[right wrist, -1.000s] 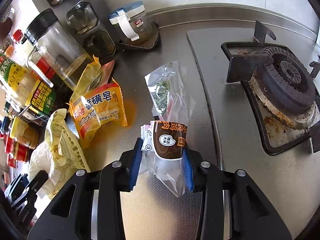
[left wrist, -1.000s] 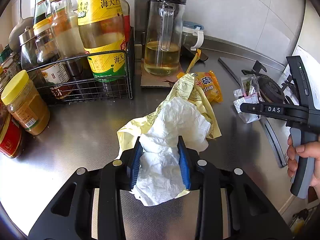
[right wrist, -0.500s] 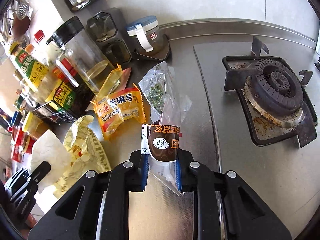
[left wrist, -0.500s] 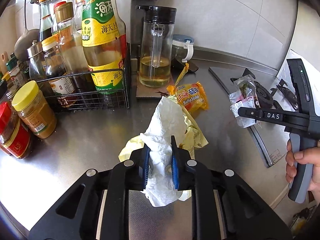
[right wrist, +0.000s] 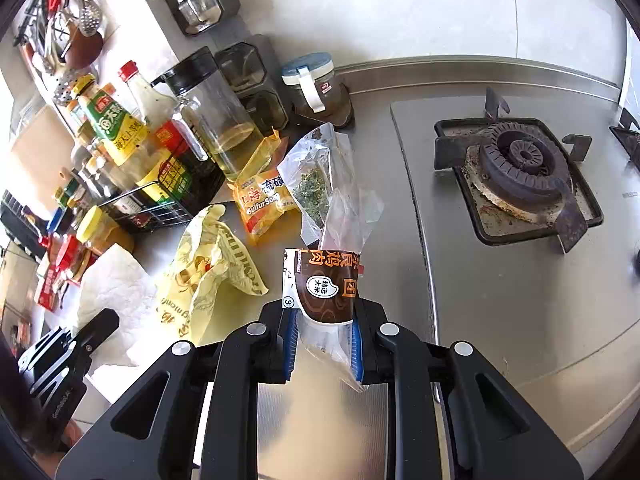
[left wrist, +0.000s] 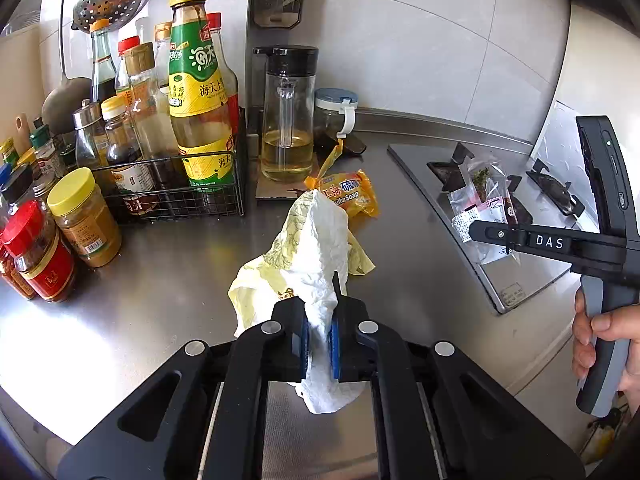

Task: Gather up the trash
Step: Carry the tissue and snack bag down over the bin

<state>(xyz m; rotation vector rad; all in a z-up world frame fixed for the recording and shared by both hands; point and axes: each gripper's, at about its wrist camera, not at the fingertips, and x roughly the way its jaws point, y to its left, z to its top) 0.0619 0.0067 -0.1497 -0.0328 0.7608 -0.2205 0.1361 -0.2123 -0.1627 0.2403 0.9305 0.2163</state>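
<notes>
My left gripper is shut on a crumpled white paper towel and holds it above the steel counter. A yellow printed wrapper hangs with it; whether it is pinched too I cannot tell. An orange soap wrapper lies on the counter beyond. My right gripper is shut on a brown-labelled clear plastic wrapper, lifted off the counter. A clear bag with green flakes hangs with it. The right gripper also shows in the left wrist view, the left gripper in the right wrist view.
A wire rack of sauce bottles and jars stand at the left. A glass oil pitcher and a lidded jar stand at the back. The gas burner lies to the right.
Both grippers have closed tighter on their trash and risen away from the counter. The paper towel and the plastic wrapper have come up with them.
</notes>
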